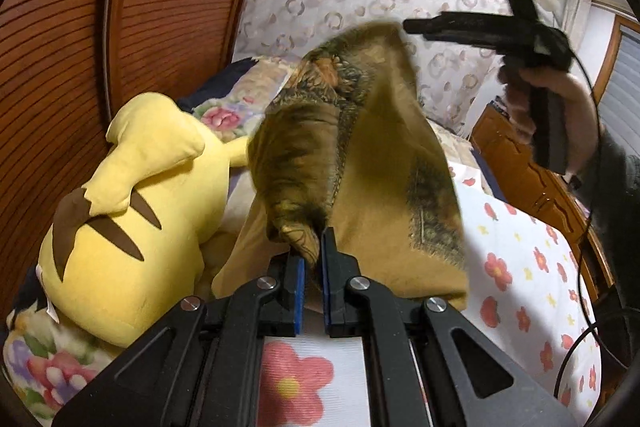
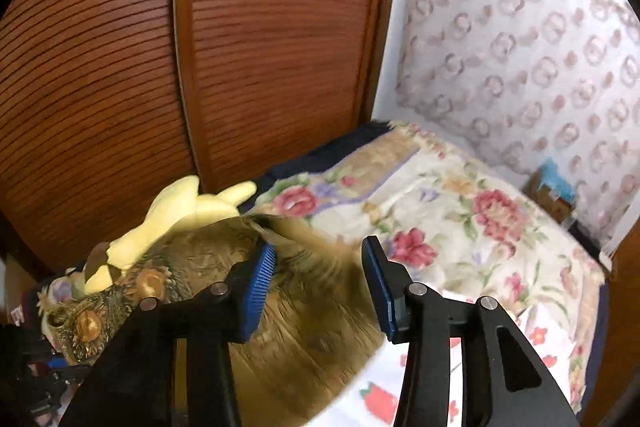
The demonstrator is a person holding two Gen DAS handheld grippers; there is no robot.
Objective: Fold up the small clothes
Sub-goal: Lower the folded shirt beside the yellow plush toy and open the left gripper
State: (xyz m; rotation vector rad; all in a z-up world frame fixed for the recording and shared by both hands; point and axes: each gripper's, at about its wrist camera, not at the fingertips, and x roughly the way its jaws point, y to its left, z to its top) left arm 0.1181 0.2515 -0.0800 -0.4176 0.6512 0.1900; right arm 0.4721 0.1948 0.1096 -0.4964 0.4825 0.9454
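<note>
A mustard-yellow garment (image 1: 372, 163) with a dark feathery print hangs lifted above the bed. My left gripper (image 1: 313, 247) is shut on a bunched part of it near its lower edge. In the left wrist view my right gripper (image 1: 416, 25) is held high at the upper right in a hand, close to the garment's top edge. In the right wrist view my right gripper (image 2: 320, 259) is open, and the garment (image 2: 296, 327) lies blurred below and between its blue pads (image 2: 262, 283), not gripped.
A big yellow plush toy (image 1: 132, 211) lies at the left on the bed. The bed has a white flowered sheet (image 1: 524, 267) and a rose-print quilt (image 2: 460, 219). A brown slatted wardrobe (image 2: 200, 47) stands behind. A wooden bed frame (image 1: 524, 175) is at the right.
</note>
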